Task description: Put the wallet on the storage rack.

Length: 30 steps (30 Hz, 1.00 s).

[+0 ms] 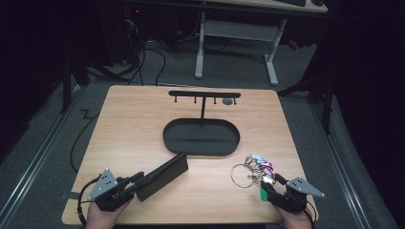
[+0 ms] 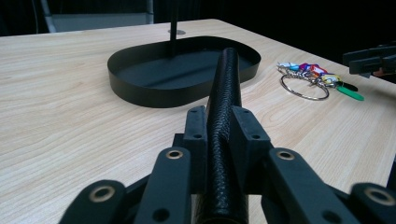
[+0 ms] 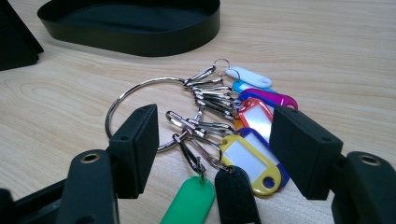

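Wooden table (image 1: 124,129), black pebbled-leather wallet (image 2: 224,116)

The wooden table (image 1: 124,124) carries a black oval tray (image 1: 201,137), a key ring (image 1: 252,171) and a black wallet (image 1: 162,175).

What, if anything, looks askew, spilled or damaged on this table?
Nothing stands out. The black textured leather wallet is clamped in the left gripper; the metal ring of coloured key tags lies flat between the right gripper's open jaws; the black oval tray sits upright.
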Motion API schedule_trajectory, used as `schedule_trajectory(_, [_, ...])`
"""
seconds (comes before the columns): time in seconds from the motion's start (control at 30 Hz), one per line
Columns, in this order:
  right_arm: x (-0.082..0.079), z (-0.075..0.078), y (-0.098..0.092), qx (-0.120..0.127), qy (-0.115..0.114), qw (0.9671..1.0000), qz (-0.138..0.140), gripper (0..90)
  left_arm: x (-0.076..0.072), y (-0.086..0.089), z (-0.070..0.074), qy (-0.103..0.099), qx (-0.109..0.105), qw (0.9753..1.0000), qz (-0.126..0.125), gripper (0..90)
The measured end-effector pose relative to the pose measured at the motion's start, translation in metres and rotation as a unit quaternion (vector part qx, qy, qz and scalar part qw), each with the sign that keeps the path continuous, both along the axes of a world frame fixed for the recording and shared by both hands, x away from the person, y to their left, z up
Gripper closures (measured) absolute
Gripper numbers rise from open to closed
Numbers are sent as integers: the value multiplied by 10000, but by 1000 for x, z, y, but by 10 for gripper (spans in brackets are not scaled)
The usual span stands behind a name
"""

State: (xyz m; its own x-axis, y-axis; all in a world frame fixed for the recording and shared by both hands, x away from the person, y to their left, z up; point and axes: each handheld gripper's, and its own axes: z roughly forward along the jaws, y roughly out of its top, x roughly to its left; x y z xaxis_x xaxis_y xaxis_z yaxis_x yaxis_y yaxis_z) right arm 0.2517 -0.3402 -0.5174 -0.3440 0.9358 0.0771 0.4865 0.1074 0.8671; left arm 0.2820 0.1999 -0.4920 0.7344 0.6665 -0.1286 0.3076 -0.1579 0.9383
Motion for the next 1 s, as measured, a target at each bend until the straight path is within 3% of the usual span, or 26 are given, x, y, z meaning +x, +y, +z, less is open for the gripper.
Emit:
schedule_trajectory(0.07, [-1, 0, 0, -3, -12, 10000, -5, 334, 0, 0, 0, 25, 23, 10000, -32, 700])
schedule_trajectory(0.2, [-1, 0, -1, -10, -19, 10000, 1, 334, -1, -4, -2, 61, 265, 9996, -89, 626])
schedule_trajectory(0.37, [-1, 0, -1, -17, -16, 10000, 19, 334, -1, -10, 0, 12, 601, 9982, -28, 597])
schedule_trajectory(0.5, [-2, 0, -2, -9, -9, 10000, -1, 334, -3, -16, 0, -10, 938, 9956, -43, 585])
schedule_trajectory(0.63, [-2, 0, -2, 13, -12, 10000, 2, 334, -6, -23, 2, -39, 1311, 9914, 35, 581])
schedule_trajectory(0.83, [-2, 10, -1, -257, -54, 9994, 207, 330, -9, -26, 7, 115, 1578, 9874, 80, 622])
schedule_trajectory(0.9, [-3, 16, 1, -415, -96, 9986, 313, 329, -7, -28, 8, 235, 1626, 9864, 74, 615])
schedule_trajectory(1.0, [1, 27, 5, -461, -55, 9978, 481, 328, -7, -29, 11, 407, 1621, 9858, 157, 589])
